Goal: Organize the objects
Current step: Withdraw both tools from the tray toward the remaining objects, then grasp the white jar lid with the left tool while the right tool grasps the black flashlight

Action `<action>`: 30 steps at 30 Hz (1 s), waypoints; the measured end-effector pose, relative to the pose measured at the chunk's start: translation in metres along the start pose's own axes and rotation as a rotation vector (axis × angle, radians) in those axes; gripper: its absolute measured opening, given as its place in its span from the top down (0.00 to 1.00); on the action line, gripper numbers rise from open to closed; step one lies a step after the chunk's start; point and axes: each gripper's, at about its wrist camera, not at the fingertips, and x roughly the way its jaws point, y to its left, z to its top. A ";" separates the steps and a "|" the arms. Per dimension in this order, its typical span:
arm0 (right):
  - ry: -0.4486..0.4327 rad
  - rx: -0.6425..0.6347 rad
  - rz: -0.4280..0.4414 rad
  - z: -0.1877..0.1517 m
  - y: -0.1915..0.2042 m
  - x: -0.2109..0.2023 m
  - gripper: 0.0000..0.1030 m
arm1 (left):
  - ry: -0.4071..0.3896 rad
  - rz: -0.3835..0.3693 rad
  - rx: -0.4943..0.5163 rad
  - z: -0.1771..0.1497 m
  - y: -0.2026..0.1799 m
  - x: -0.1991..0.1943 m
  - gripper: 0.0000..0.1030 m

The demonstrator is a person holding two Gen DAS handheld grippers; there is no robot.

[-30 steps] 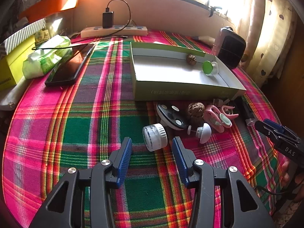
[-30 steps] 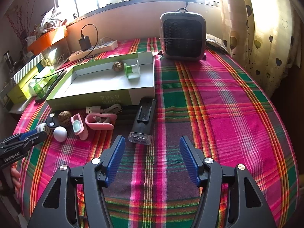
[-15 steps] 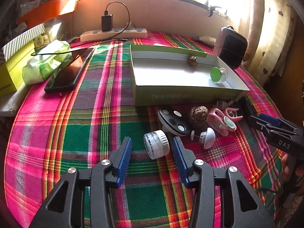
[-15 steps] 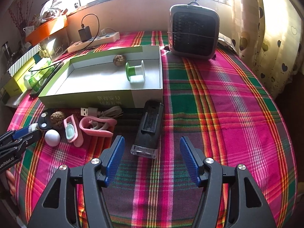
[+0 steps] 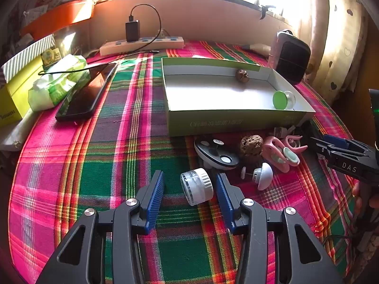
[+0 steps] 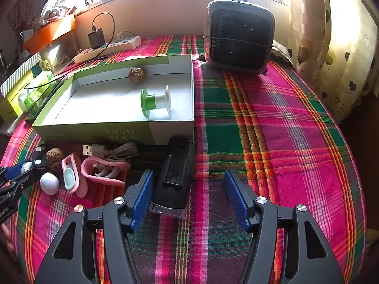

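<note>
Left wrist view: the left gripper (image 5: 189,190) is spread wide, its blue pads on either side of a small white jar (image 5: 197,185) that lies on its side on the plaid table (image 5: 99,170); the jar sits close against the right pad with a clear gap to the left one, so nothing is clamped. At 1 o'clock from the jar lie a black disc with white studs (image 5: 216,152), a brown nut (image 5: 251,143), a white knob (image 5: 263,175) and a pink clip (image 5: 280,153). Behind them stands the open green box (image 5: 225,123), holding a second nut (image 5: 242,75) at its far wall and a green-and-white spool (image 5: 283,99) in its right near corner. A phone (image 5: 86,92) lies at 10 o'clock.

Right wrist view: the right gripper (image 6: 189,200) is likewise wide open and grips nothing. A black flashlight (image 6: 175,177) lies between the pads, just beside the left one and well apart from the right one, its far end reaching the box front. A USB cable (image 6: 111,151) lies at 10 o'clock, a grey fan (image 6: 238,36) at 1 o'clock.
</note>
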 end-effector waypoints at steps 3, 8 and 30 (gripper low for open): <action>-0.002 0.002 0.002 0.000 -0.001 0.000 0.40 | 0.001 0.005 0.003 0.001 0.000 0.001 0.59; -0.002 0.002 0.002 -0.001 -0.001 -0.001 0.40 | -0.001 0.015 -0.008 0.002 0.003 0.001 0.66; -0.016 0.020 0.004 -0.001 -0.005 -0.005 0.72 | -0.005 0.033 -0.022 0.003 0.006 0.002 0.84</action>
